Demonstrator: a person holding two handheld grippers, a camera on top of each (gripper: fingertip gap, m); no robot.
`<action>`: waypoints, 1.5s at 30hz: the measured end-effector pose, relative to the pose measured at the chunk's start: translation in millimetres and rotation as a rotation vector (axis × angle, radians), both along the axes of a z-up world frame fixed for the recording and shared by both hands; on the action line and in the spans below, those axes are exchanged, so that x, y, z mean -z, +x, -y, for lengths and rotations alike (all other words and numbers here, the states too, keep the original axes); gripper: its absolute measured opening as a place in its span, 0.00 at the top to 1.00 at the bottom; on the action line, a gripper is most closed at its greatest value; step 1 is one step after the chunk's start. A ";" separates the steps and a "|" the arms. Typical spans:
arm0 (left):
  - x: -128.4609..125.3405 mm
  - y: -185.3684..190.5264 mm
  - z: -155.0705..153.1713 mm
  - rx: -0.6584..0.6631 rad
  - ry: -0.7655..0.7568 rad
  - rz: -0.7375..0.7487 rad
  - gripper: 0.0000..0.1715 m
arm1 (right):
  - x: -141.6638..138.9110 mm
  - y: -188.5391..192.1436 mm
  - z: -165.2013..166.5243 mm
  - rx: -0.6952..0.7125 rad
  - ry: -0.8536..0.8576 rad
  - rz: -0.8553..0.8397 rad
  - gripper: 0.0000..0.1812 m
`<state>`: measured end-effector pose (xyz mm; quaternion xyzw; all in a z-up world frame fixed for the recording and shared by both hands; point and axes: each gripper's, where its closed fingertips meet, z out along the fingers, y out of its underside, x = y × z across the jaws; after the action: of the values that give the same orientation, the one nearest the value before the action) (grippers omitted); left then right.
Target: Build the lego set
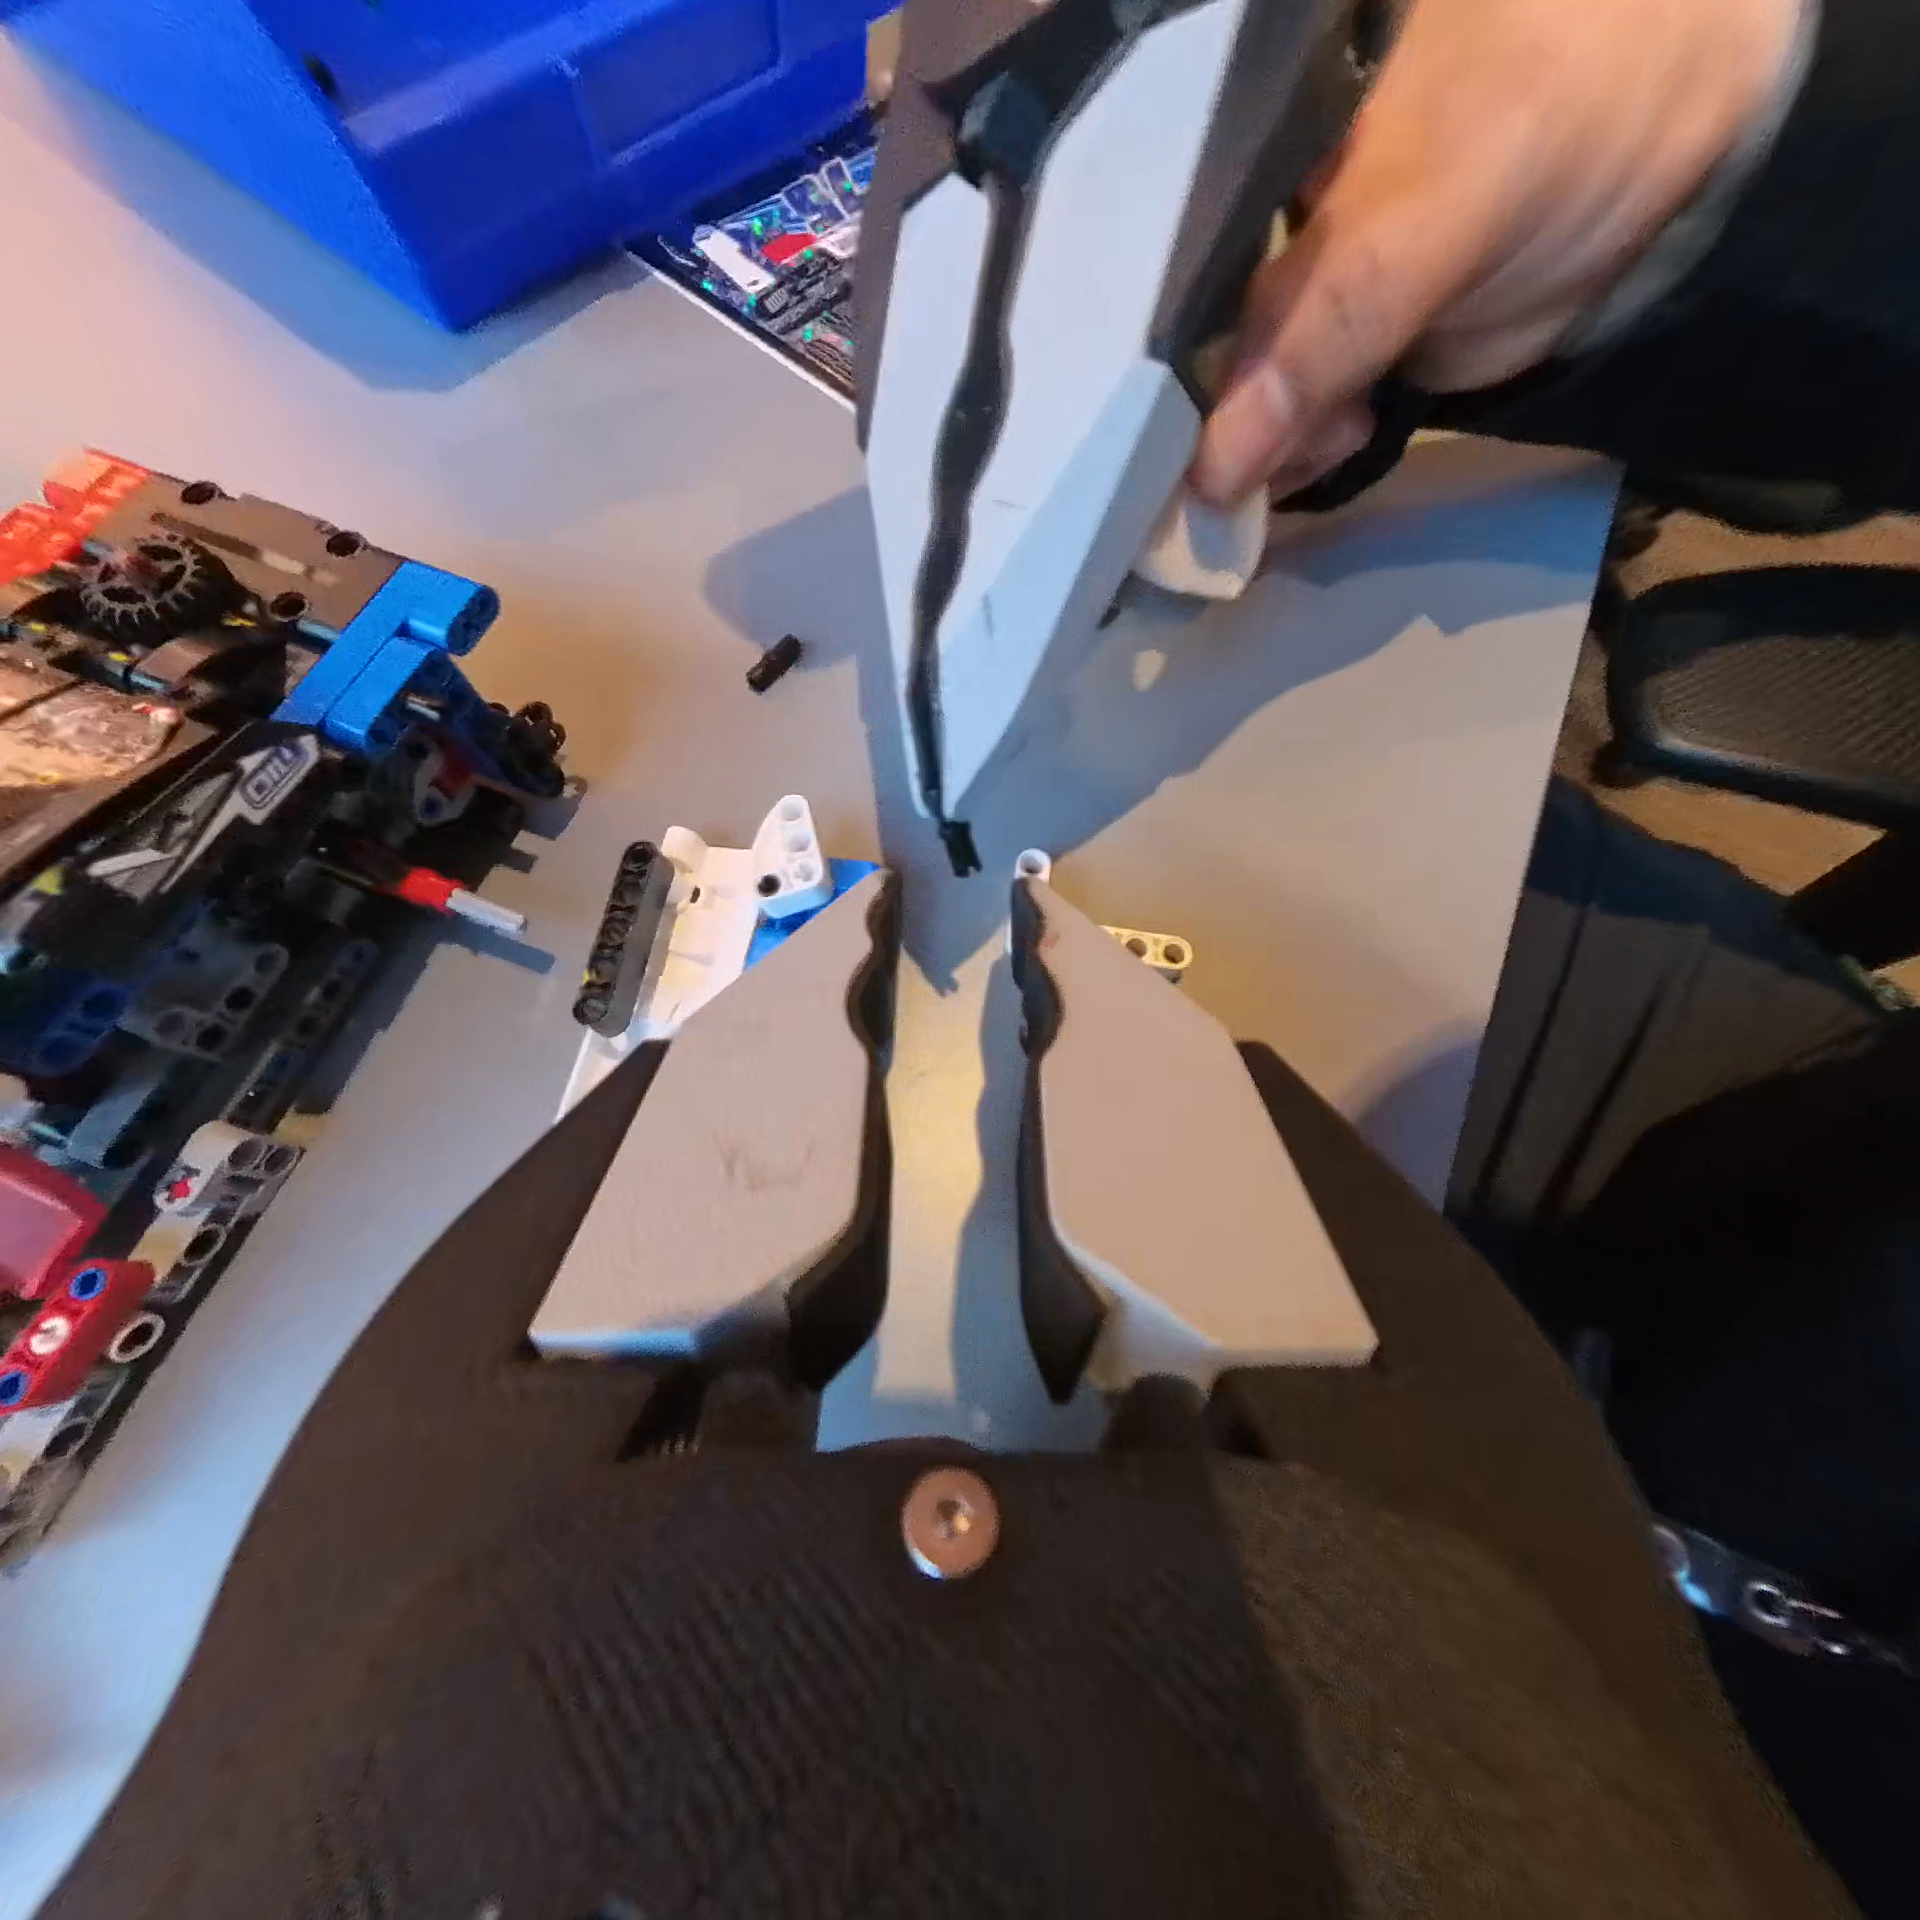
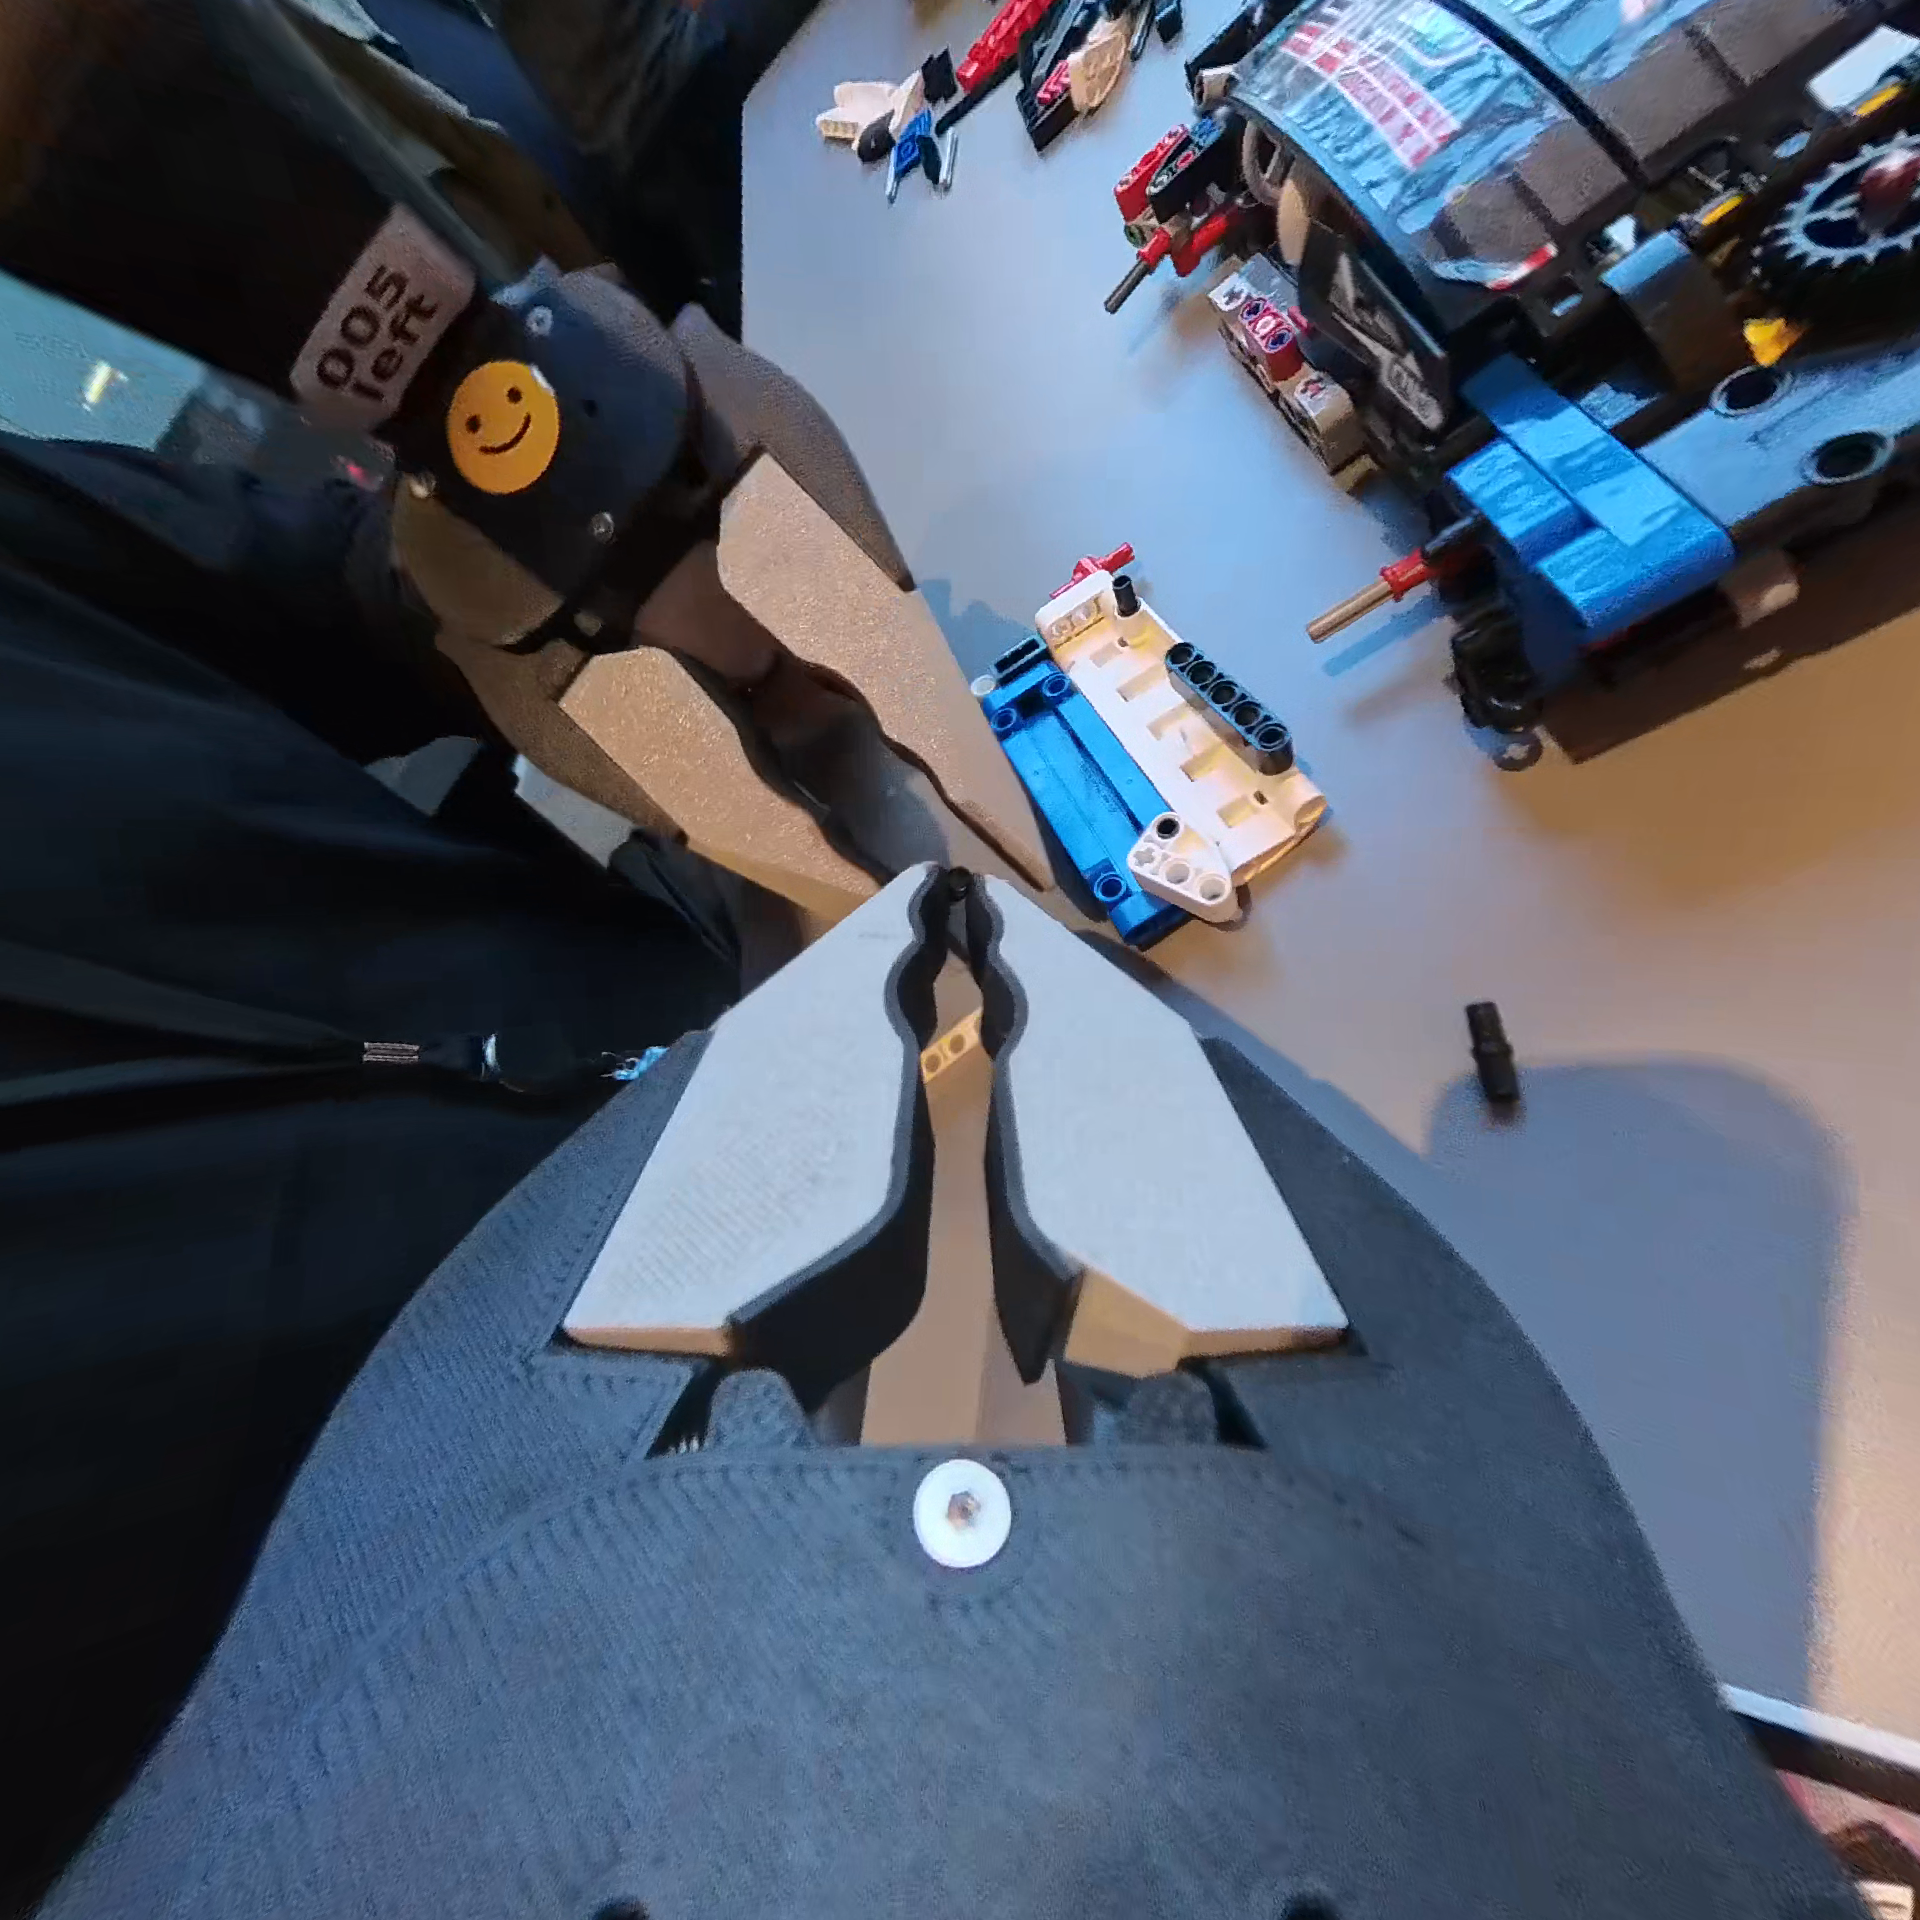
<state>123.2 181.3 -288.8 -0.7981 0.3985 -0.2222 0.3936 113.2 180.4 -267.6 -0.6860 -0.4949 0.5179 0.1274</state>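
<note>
My right gripper (image 2: 956,896) is shut on a small black pin (image 2: 956,883) at its fingertips. In the left wrist view it (image 1: 948,826) comes down from above and holds the pin (image 1: 958,847) just over the table. My left gripper (image 1: 956,881) is open and empty, its tips on either side of the pin. Its fingers (image 2: 852,644) reach in from the upper left of the right wrist view. A white and blue sub-assembly (image 2: 1153,748) with a black beam on it lies just beyond. A tan beam (image 1: 1153,945) lies by the left gripper's right finger.
A large, partly built black and blue car (image 2: 1621,343) stands on the grey table (image 2: 1195,1039). It also shows at the left of the left wrist view (image 1: 208,727). A loose black pin (image 2: 1491,1049) lies apart. A blue box (image 1: 468,135) stands at the back, loose parts (image 2: 987,83) lie far off, and the table edge (image 1: 1527,831) runs along the right. Only a small space, under 4 cm, lies between the two pairs of fingers.
</note>
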 end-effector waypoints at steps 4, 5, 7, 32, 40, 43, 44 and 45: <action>-4.4 2.7 -0.6 -0.004 -0.036 0.067 0.99 | -1.1 -3.3 -0.8 0.011 0.067 0.015 1.00; -5.1 2.2 -1.8 -0.016 -0.035 0.076 0.99 | -2.2 -4.1 -1.8 0.020 0.084 0.012 1.00; -10.4 0.8 -4.8 -0.047 -0.031 0.124 0.99 | -7.8 -7.3 -4.4 0.052 0.094 -0.028 1.00; -43.1 -4.6 -15.5 -0.143 -0.111 0.486 0.99 | -40.4 -10.9 -15.7 0.175 0.038 -0.361 0.94; -40.9 3.5 -11.4 -0.116 -0.092 0.443 0.99 | -33.8 -15.8 -10.2 0.143 0.060 -0.335 0.99; -35.2 -1.1 -9.6 -0.086 -0.063 0.364 0.98 | -29.6 -12.9 -8.7 0.103 0.072 -0.266 0.99; -33.0 -6.9 -10.9 -0.086 -0.010 0.297 0.95 | -28.8 -11.0 -7.5 0.082 0.048 -0.244 0.99; -33.4 -11.6 -10.6 -0.069 0.058 0.229 0.92 | -28.9 -9.2 -6.4 0.060 -0.007 -0.227 0.99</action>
<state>111.6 192.0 -255.4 -0.7691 0.3296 -0.2867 0.4666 104.0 186.8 -238.7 -0.6378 -0.4547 0.5901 0.1955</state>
